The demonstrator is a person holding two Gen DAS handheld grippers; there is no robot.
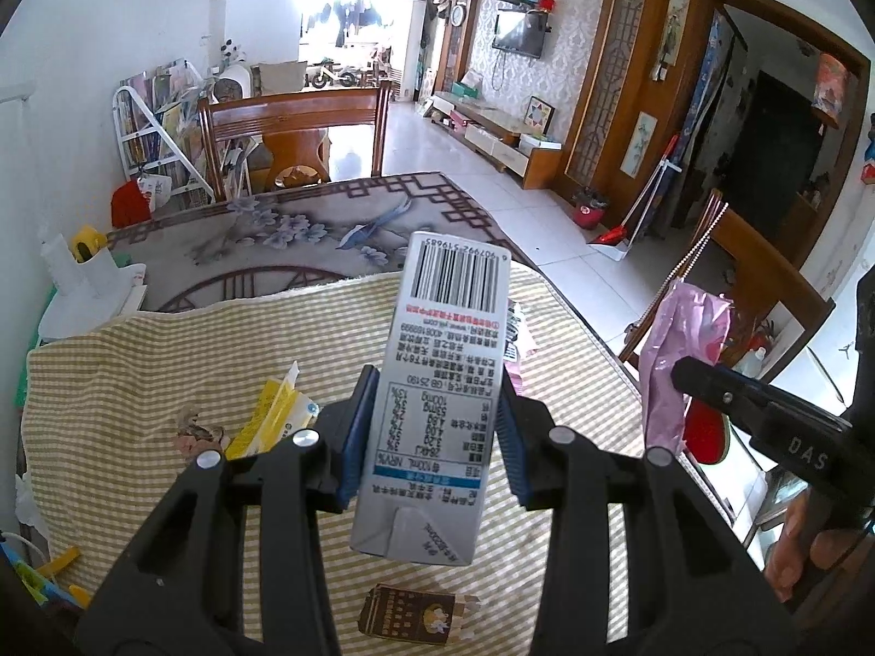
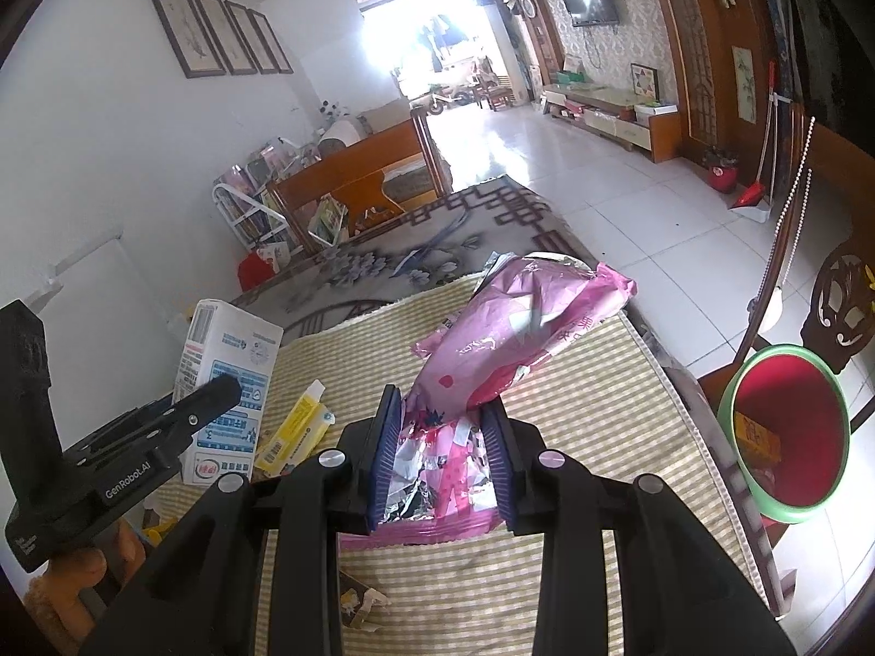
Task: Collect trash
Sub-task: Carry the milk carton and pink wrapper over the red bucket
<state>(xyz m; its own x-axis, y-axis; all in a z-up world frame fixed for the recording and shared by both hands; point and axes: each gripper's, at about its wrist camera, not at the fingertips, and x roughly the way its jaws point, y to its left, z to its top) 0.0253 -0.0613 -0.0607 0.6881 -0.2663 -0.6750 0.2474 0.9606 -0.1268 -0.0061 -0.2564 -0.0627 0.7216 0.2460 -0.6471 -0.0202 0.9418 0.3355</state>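
Left gripper (image 1: pixel 432 432): blue pads clamped on both sides of a grey milk carton (image 1: pixel 443 377), lifted clear of the checked cloth (image 1: pixel 136 361), barcode end pointing away. Right gripper (image 2: pixel 440 456): pads pressed on the crumpled end of a pink foil wrapper (image 2: pixel 519 328), which juts forward and up off the cloth. Below the left gripper, a small brown torn packet (image 1: pixel 410 615); to its left, a yellow wrapper (image 1: pixel 273 415). Right of the right gripper, off the table edge, a green-rimmed red bin (image 2: pixel 787 432) with scraps inside.

Left tongs (image 1: pixel 435 429) clamp a milk carton (image 1: pixel 437 382).
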